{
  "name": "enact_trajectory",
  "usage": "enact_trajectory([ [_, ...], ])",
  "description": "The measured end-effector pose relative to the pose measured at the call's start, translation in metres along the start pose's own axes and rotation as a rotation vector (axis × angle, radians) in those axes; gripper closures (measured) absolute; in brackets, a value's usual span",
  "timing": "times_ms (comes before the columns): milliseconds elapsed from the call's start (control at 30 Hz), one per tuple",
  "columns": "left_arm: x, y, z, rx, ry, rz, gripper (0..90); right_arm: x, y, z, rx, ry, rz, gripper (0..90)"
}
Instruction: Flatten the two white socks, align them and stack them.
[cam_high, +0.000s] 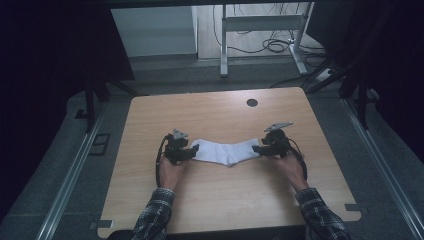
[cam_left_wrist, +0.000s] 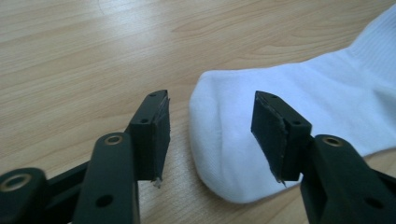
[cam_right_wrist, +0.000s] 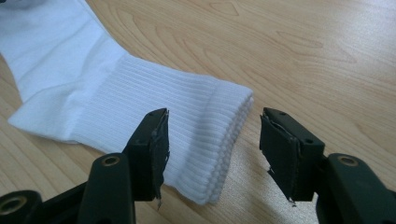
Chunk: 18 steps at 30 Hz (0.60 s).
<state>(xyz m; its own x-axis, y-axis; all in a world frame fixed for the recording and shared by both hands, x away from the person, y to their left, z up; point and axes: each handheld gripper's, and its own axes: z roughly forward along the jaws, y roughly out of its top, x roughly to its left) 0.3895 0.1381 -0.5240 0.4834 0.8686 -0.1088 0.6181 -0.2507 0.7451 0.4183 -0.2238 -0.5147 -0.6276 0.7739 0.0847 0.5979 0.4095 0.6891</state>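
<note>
On the light wood-grain table (cam_high: 215, 190), a flat white cotton sock (cam_high: 226, 151) lies stretched sideways between my two hands, well short of the small dark round hole (cam_high: 252, 102) in the tabletop beyond it. My left gripper (cam_high: 191, 150) sits at the sock's rounded toe end and my right gripper (cam_high: 258, 148) at its ribbed cuff end. Both are released: in the left gripper view the toe (cam_left_wrist: 224, 140) lies on the wood between my spread jaws with neither pad pressing it, and in the right gripper view the ribbed cuff (cam_right_wrist: 205, 130) lies under the gap the same way, clear of both pads.

I judge the step in hand to be letting go after laying the sock out flat, so the thing to do well is to leave without disturbing it. I would draw each gripper straight back from its end of the sock, away from the middle, keeping the pads lifted off the fabric (the frayed pad edges look ready to snag knit). The cuff is the likelier to catch, since its folded edge stands a little proud of the table. I would keep both hands level while backing off, so neither end drags and the sock stays as it lies.
</note>
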Motion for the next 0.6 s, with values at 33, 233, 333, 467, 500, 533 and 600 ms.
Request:
enact_trajectory([
  [33,0.0,0.0,0.0,0.0,-0.008,-0.002,44.1,0.001,0.0,-0.001,-0.005,0.002,0.005,40.3],
  [233,-0.003,-0.001,-0.003,0.002,-0.032,0.007,37.9,0.005,0.002,-0.005,-0.005,-0.002,-0.009,36.0],
  [333,-0.004,-0.002,-0.006,0.001,-0.043,0.009,35.2,0.007,0.002,-0.008,-0.003,0.0,-0.012,34.3],
  [467,-0.006,-0.002,-0.011,-0.009,-0.06,0.005,31.4,0.01,0.002,-0.011,0.001,-0.004,-0.021,32.2],
  [500,-0.006,-0.002,-0.013,-0.013,-0.065,0.002,30.7,0.011,0.002,-0.012,0.0,-0.003,-0.02,31.6],
  [533,-0.006,-0.003,-0.015,-0.017,-0.071,-0.001,29.9,0.011,0.002,-0.013,-0.001,-0.001,-0.02,31.1],
  [600,-0.006,-0.003,-0.018,-0.021,-0.081,-0.004,28.0,0.012,0.001,-0.016,-0.004,0.003,-0.022,30.1],
])
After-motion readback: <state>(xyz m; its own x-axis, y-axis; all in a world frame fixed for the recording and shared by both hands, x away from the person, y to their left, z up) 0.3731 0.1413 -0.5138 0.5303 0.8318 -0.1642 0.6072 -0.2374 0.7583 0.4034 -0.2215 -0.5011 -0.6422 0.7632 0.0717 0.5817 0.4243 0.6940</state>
